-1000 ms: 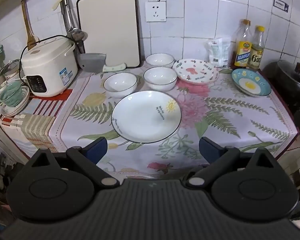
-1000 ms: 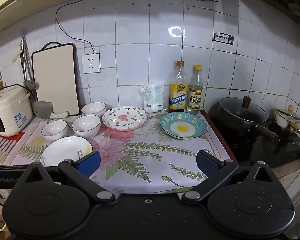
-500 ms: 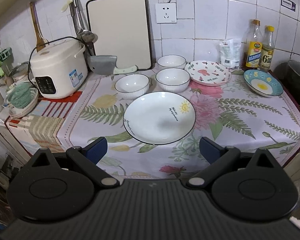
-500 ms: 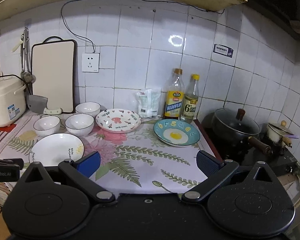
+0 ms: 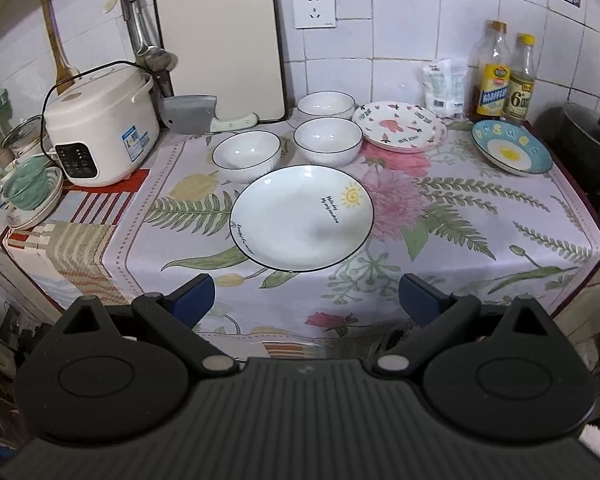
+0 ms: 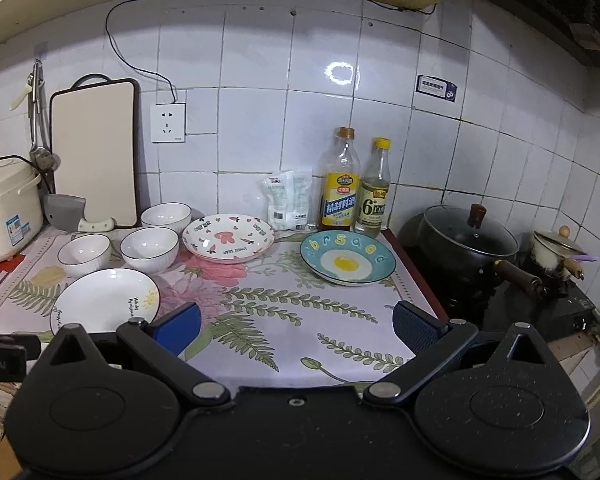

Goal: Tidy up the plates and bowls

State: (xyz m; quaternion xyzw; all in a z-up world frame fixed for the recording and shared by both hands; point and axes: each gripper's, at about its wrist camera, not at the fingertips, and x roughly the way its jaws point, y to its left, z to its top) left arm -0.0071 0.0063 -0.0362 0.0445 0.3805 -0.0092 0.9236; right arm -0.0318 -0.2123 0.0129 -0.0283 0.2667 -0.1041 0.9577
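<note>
nothing sorted yet, by the look of it: every dish lies single, none stacked. white sun plate (image 5: 302, 218) sits just ahead of the left claw (image 5: 306, 294), which is spread wide and empty. beyond the plate, three white bowls: near-left bowl (image 5: 246, 155), middle bowl (image 5: 327, 139), far bowl (image 5: 326, 104) by the wall. carrot-print plate (image 5: 399, 125) ahead-right of the left claw; blue egg plate (image 6: 348, 262) straight ahead of the right claw (image 6: 296, 330), also spread and holding nothing. all stacking appears still to do.

surface: floral cloth (image 5: 440, 216) over a counter. room: tiled wall, cutting board (image 5: 220, 40) and cleaver (image 5: 192, 114) far ahead-left, rice cooker (image 5: 100, 128) left, two bottles (image 6: 356, 188) ahead, black pot (image 6: 466, 240) right on the stove.
</note>
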